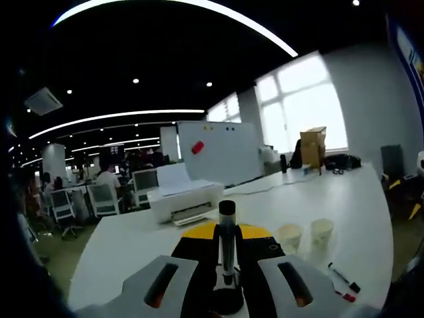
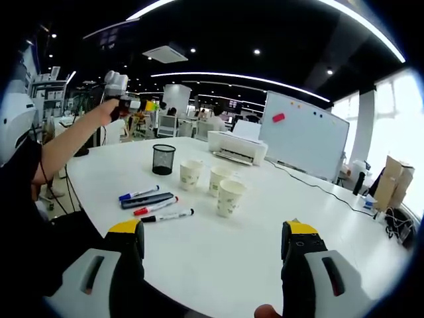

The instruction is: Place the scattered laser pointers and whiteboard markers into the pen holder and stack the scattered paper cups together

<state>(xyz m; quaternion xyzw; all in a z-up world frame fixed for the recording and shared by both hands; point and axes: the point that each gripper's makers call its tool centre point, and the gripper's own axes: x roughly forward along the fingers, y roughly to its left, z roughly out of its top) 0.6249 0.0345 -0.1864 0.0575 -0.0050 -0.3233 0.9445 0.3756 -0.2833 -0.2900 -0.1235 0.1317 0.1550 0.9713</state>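
Note:
A black-capped whiteboard marker (image 1: 227,215) stands upright between the jaws of my left gripper (image 1: 227,240), which is shut on it above the white table (image 1: 132,245). Two paper cups (image 1: 290,237) (image 1: 322,232) stand to its right, with a black marker (image 1: 344,277) and a red one (image 1: 344,295) near the edge. My right gripper (image 2: 212,265) is open and empty over the table (image 2: 218,258). Ahead of it are a black mesh pen holder (image 2: 163,159), three upright cups (image 2: 191,174) (image 2: 220,179) (image 2: 230,197), and blue (image 2: 139,193), dark (image 2: 147,200), red (image 2: 156,207) and black (image 2: 167,216) pens.
A white printer (image 2: 236,147) sits behind the cups and a whiteboard (image 2: 308,142) stands past the table's far edge. The person's arm holds the left gripper (image 2: 118,89) high at the upper left. A cardboard box (image 1: 313,147) stands on the far end of the table.

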